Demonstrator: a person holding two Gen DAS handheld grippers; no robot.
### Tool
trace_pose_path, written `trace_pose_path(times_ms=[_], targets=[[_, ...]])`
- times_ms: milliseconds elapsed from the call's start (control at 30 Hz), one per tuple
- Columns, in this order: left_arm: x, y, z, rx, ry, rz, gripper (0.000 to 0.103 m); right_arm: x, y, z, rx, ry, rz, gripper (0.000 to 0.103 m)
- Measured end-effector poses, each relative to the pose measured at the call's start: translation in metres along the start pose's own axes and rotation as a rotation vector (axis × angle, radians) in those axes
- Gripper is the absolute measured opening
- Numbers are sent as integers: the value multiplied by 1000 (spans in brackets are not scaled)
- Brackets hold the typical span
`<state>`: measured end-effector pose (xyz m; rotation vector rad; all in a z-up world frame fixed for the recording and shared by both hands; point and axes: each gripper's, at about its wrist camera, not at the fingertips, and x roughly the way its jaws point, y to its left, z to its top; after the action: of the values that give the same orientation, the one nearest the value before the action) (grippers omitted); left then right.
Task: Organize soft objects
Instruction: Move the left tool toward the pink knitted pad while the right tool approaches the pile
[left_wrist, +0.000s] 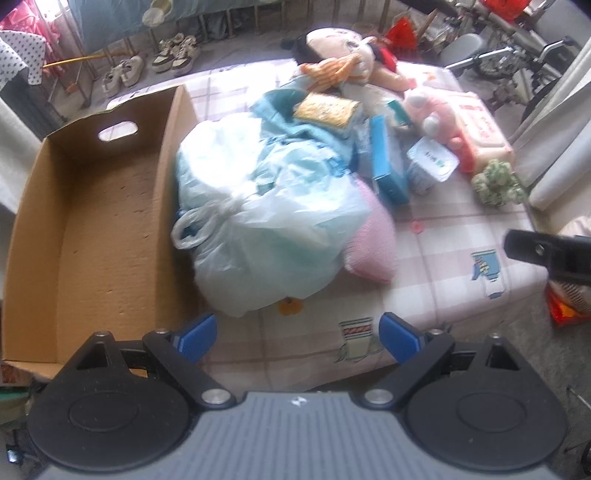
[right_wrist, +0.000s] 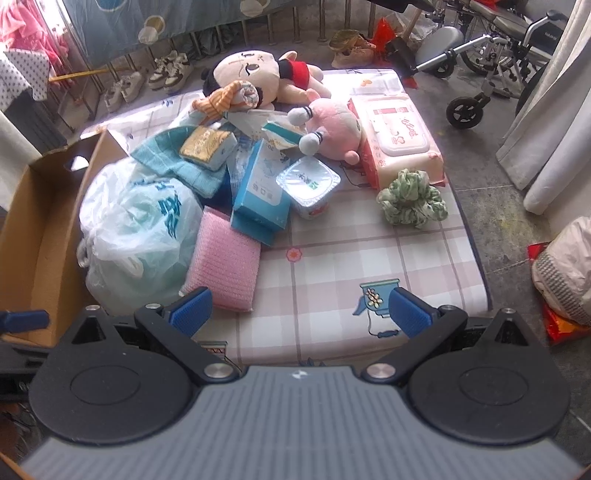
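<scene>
A pile of soft things lies on a checked mat (right_wrist: 351, 258): a knotted plastic bag (left_wrist: 258, 206) (right_wrist: 136, 229), a pink sponge pad (right_wrist: 225, 258) (left_wrist: 373, 240), a teal towel (right_wrist: 173, 162), a big-headed doll (right_wrist: 251, 74) (left_wrist: 343, 48), a pink plush (right_wrist: 336, 129) (left_wrist: 439, 110) and a green scrunchie (right_wrist: 410, 199) (left_wrist: 498, 182). An empty cardboard box (left_wrist: 103, 229) (right_wrist: 37, 221) stands left of the pile. My left gripper (left_wrist: 297, 334) hangs open just short of the bag. My right gripper (right_wrist: 301, 308) is open over the mat, near the pink pad.
Among the pile sit a blue tissue box (right_wrist: 262, 192), a yogurt cup (right_wrist: 310, 184), a wet-wipes pack (right_wrist: 399, 136) and a yellow sponge (right_wrist: 208, 146). Shoes (right_wrist: 166, 72), a wheelchair (right_wrist: 498, 62) and a curtain (right_wrist: 554, 110) surround the mat. A padded bundle (right_wrist: 565, 266) lies on the right floor.
</scene>
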<state>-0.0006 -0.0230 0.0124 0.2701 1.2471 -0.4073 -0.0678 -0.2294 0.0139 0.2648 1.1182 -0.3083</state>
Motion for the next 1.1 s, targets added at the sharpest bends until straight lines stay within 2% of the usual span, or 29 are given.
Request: trace_pose_path(times_ms=[233,367,600,667,800,867,1033,1100], targets=[[18,-17,3,-18,-27,-44,95,24,-15,21,35,9,143,102],[42,-32,5,-24,-31,-22,94,59,-19,32,-9,41,237,102],[89,-72,9,40,-23,38,88,125,-24,48,-126,123,398,100],[99,-82,11,52,-18,46,85,143,-26,50,-143,159,439,96],[111,-95,16,50,-9,62,76,172,-30,52,-148,234,518,81],[112,-99,20,48,-14,63,76,182,-32,54,-147,262,546,77],[113,-112,31,97,-15,84,76,198,-34,58,-158,300,586,52],[115,-115,35,113,-13,95,76,203,-34,59,-151,311,602,50]])
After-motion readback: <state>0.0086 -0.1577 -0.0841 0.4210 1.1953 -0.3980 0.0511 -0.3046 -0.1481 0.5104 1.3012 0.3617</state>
